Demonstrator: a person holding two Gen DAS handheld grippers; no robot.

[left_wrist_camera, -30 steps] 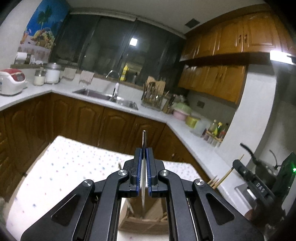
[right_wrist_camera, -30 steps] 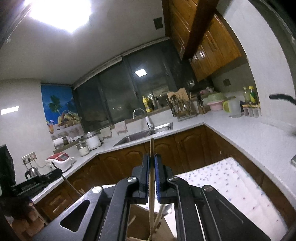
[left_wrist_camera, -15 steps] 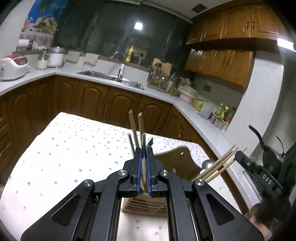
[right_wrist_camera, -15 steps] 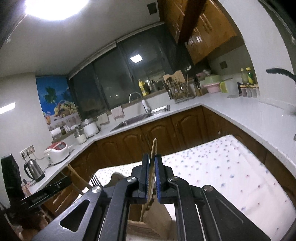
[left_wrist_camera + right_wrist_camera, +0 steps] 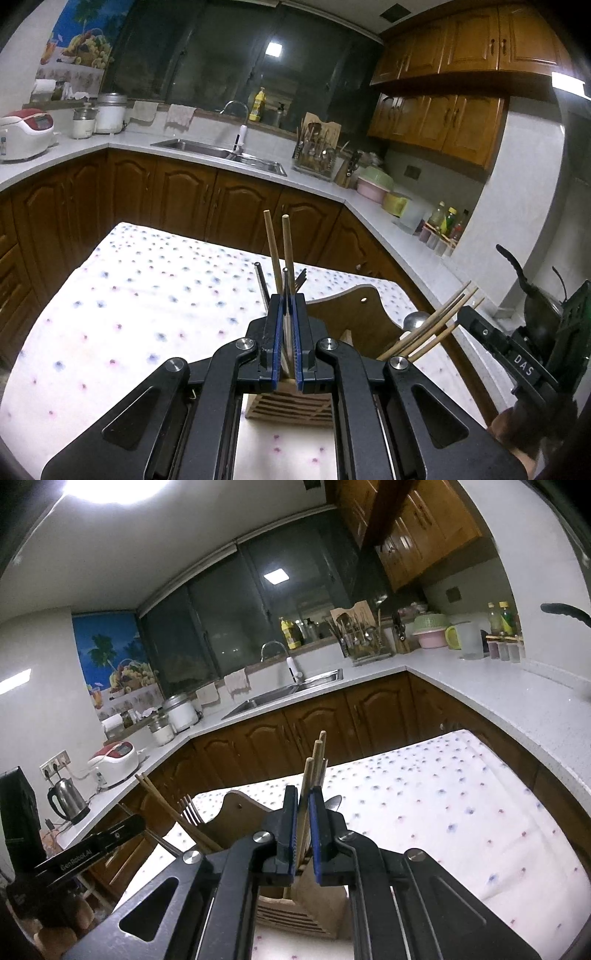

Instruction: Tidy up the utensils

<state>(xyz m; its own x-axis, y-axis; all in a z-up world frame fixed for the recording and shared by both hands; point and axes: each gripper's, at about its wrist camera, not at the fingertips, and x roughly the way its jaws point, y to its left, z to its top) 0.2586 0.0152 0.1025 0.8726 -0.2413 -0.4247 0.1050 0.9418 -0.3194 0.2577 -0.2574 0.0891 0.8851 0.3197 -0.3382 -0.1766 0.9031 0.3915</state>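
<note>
Left tongs [image 5: 287, 314]: clenched on a thin metal utensil handle [image 5: 284, 280], above the wooden holder [image 5: 288, 402] on the table [image 5: 129, 302].
Right tongs [image 5: 303, 812]: clenched on one wooden chopstick [image 5: 307, 775].
Left view only: spoon bowl [image 5: 415, 319]; four slanting sticks.
Right view only: kettle [image 5: 68, 800].

You stand in a home kitchen at night: wooden cabinets [image 5: 229, 195], a steel sink [image 5: 221, 153] beneath dark windows [image 5: 258, 616], a rice cooker [image 5: 24, 133] on the counter [image 5: 480, 694].
</note>
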